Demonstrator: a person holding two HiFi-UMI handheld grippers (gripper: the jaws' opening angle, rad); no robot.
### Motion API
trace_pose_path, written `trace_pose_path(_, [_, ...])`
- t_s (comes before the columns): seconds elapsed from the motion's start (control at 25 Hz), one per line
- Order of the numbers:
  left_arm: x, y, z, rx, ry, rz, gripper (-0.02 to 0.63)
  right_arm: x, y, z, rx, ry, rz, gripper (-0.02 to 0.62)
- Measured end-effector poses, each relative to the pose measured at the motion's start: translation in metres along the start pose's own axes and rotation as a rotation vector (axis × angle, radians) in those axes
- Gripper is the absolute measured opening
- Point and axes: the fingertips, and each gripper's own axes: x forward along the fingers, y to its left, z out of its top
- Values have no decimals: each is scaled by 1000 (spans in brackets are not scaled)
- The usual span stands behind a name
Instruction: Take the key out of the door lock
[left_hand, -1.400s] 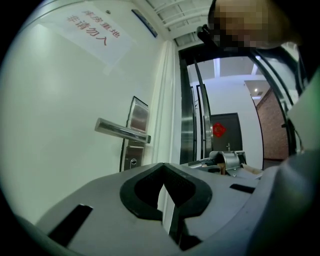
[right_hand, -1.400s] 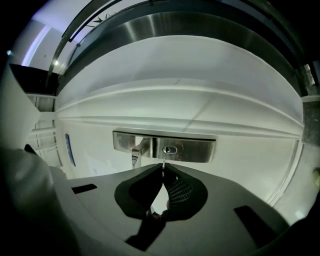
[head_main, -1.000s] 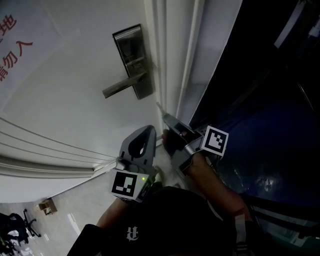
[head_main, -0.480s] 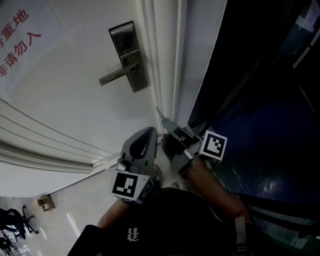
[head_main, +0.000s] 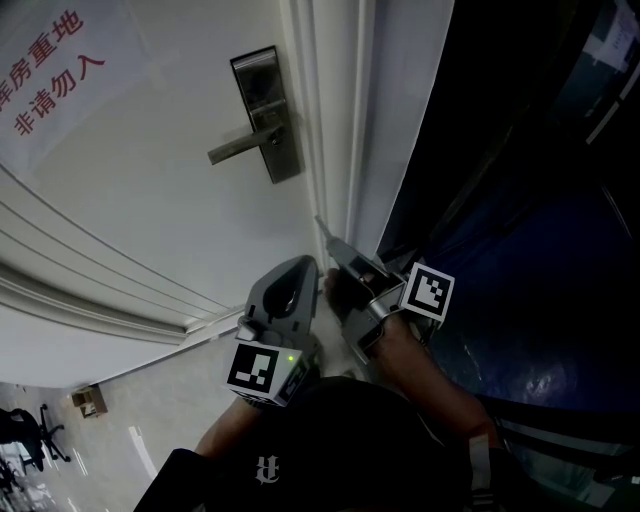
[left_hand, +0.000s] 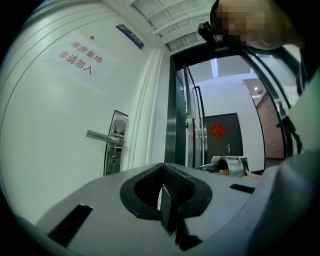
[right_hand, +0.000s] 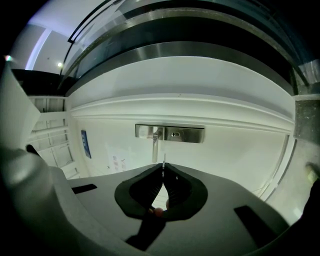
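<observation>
My right gripper pinches the key, a barely visible edge-on sliver pointing at the door lock; my left gripper has its jaws pressed together.

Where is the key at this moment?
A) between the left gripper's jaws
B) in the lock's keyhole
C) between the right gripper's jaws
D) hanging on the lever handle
C: the right gripper view shows the key as a thin blade pinched at the jaw tips of the right gripper, and the keyhole looks bare.
</observation>
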Motion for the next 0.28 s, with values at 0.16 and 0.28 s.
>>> trace_pose_path(0.16, [-2, 1, 1, -1, -4, 4, 8, 0, 0, -2, 4, -1, 0, 20])
trace_pose_path(0.28, [-2, 1, 2, 1, -2, 4, 8, 0, -1, -2, 13, -2, -3, 20])
